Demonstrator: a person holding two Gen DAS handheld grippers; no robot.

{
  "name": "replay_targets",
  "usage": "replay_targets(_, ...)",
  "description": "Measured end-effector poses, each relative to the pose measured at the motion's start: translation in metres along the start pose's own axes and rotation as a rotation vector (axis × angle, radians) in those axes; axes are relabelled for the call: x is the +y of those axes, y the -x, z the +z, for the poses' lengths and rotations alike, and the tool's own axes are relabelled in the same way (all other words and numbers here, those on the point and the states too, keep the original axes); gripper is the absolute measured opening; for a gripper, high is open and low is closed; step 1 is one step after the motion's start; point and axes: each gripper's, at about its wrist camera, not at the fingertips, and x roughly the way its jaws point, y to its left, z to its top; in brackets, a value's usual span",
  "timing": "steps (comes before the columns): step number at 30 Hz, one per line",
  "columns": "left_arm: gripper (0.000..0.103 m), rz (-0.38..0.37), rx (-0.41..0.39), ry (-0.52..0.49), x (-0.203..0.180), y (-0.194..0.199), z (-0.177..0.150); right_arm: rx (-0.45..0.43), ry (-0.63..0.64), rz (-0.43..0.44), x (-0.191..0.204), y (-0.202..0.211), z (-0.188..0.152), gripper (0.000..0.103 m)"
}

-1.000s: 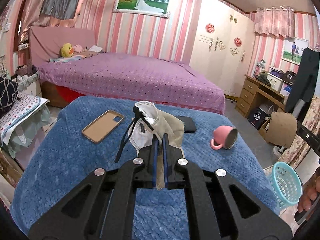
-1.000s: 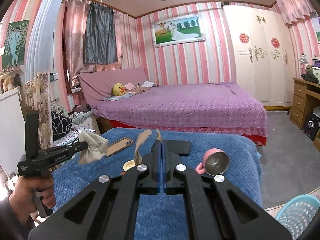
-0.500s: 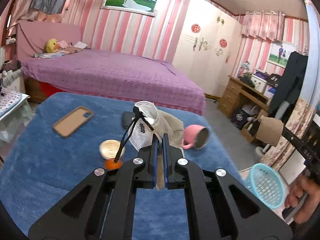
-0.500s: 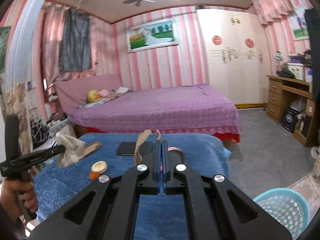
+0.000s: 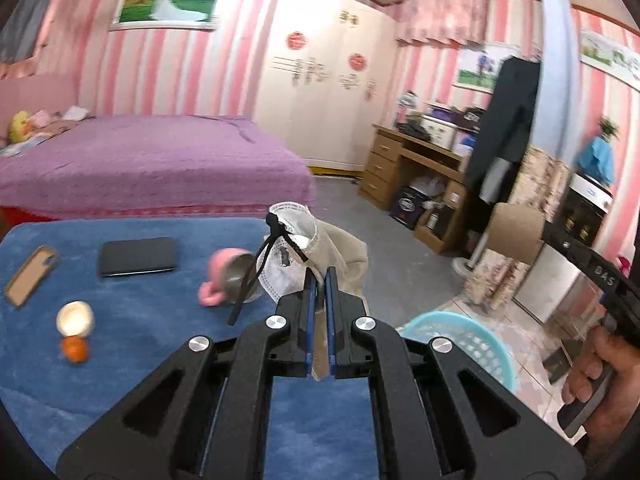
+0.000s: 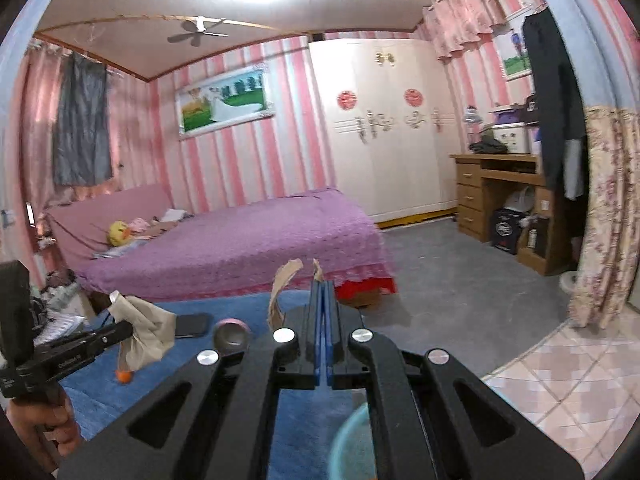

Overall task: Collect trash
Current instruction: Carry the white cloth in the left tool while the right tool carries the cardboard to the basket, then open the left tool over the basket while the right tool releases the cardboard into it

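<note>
In the left wrist view, the left gripper point(image 5: 319, 280) has its fingers pinching a face mask point(image 5: 286, 256) together with a beige rag point(image 5: 344, 258). This bundle stands up from the fingers, long axis about upright, and the mask's black strap hangs down to the left. It is in the air over the blue table point(image 5: 132, 312), and the basket point(image 5: 472, 344) is low at the right, just past the table edge. To do the step well, I think the hand should come fully over the basket rim before the fingers spread, so that the hanging strap does not catch the mug point(image 5: 230, 278). In the right wrist view, the right gripper point(image 6: 323, 292) has its fingers pressed on a torn cardboard strip point(image 6: 282, 294), which points up and curls left. The basket rim point(image 6: 352, 440) shows blurred just under this gripper, so its release seems close.
</note>
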Motion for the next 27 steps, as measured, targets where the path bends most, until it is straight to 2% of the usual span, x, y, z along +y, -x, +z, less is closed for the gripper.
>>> replay_targets(6,0.003,-0.089,0.053,-0.051,-0.058,-0.031,-0.012,-0.011,-0.042,-0.015,-0.031,0.010,0.003,0.001)
replay_targets(12,0.003,-0.142,0.118,-0.083,-0.102,-0.059,-0.028,-0.009,-0.069,-0.047,-0.052,0.014,0.003,0.001)
replay_targets(22,0.004,-0.172,0.167,-0.151,-0.154,-0.085,-0.034,-0.014,-0.079,-0.062,-0.061,0.019,0.003,0.001)
replay_targets(25,0.006,-0.176,0.181,-0.157,-0.160,-0.090,-0.034,-0.020,-0.092,-0.064,-0.064,0.022,0.001,0.001)
replay_targets(27,0.012,-0.167,0.175,-0.166,-0.164,-0.090,-0.035,-0.021,-0.095,-0.064,-0.066,0.023,0.001,0.001)
